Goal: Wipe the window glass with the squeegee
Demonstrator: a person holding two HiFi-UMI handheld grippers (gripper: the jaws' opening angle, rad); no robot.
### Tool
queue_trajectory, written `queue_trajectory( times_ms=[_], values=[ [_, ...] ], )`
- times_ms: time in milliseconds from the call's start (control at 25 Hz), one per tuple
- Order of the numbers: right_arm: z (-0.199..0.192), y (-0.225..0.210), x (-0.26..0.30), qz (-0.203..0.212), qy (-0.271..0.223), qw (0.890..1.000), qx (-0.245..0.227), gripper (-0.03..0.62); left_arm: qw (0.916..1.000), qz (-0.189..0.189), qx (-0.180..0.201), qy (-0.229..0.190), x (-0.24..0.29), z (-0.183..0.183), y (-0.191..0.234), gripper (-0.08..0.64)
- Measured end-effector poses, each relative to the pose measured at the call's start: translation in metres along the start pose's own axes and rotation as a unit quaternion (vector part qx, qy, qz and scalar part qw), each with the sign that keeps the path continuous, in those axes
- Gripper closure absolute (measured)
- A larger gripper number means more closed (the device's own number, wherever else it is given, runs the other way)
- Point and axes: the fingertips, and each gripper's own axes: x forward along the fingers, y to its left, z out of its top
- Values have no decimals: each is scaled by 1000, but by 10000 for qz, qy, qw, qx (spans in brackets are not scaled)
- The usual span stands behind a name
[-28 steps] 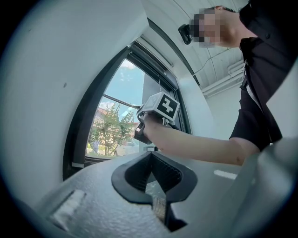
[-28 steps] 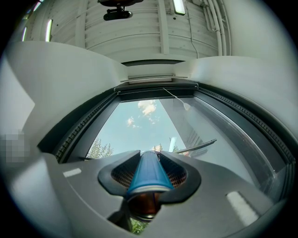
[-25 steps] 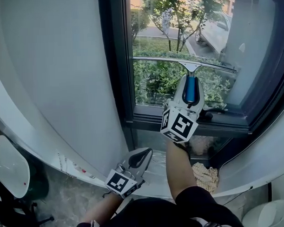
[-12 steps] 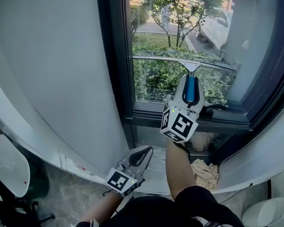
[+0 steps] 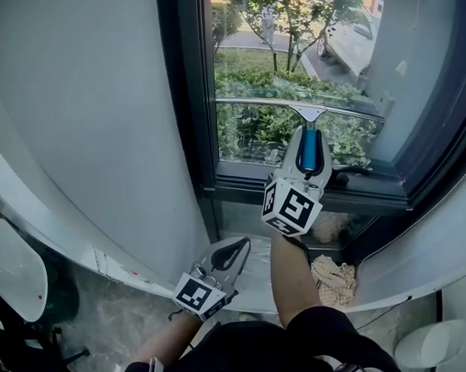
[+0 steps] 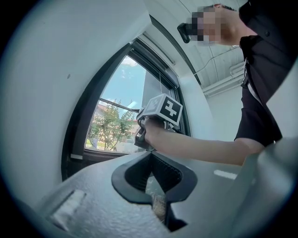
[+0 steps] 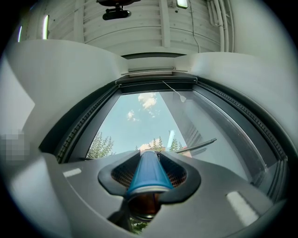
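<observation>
The squeegee (image 5: pixel 310 111) lies against the window glass (image 5: pixel 289 50), its thin metal blade bar almost level across the lower part of the pane, near the bottom rail of the dark frame (image 5: pixel 190 106). The right gripper (image 5: pixel 309 144) holds it from below: its fingers close on the smooth, rounded blue handle (image 7: pixel 148 174), which tapers toward the chrome head. Judging by the low position of the blade, this stroke is near its end. The pane shows no streaks or foam, so how much has been wiped and how much remains cannot be told. The left gripper (image 5: pixel 234 251) hangs low beside the person's body, well apart from the glass, its ribbed black fingers (image 6: pixel 164 171) drawn together on nothing. A crumpled, pale cloth (image 5: pixel 335 281) lies below the sill. A smooth, matte, pale wall panel (image 5: pixel 85 110) adjoins the frame.
</observation>
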Motion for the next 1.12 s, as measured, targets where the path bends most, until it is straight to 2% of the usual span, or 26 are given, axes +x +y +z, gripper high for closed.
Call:
queue_trajectory(
  times_ms=[480,1120],
  values=[
    [-12,-2,-10,-57,168,9998,87,462,9998,174,-39,80,-14,-14,0,560],
    [-30,-3,-24,-130,309,9993,149,462,9988,128,-237,408,-24,-31,-4,560]
  ],
)
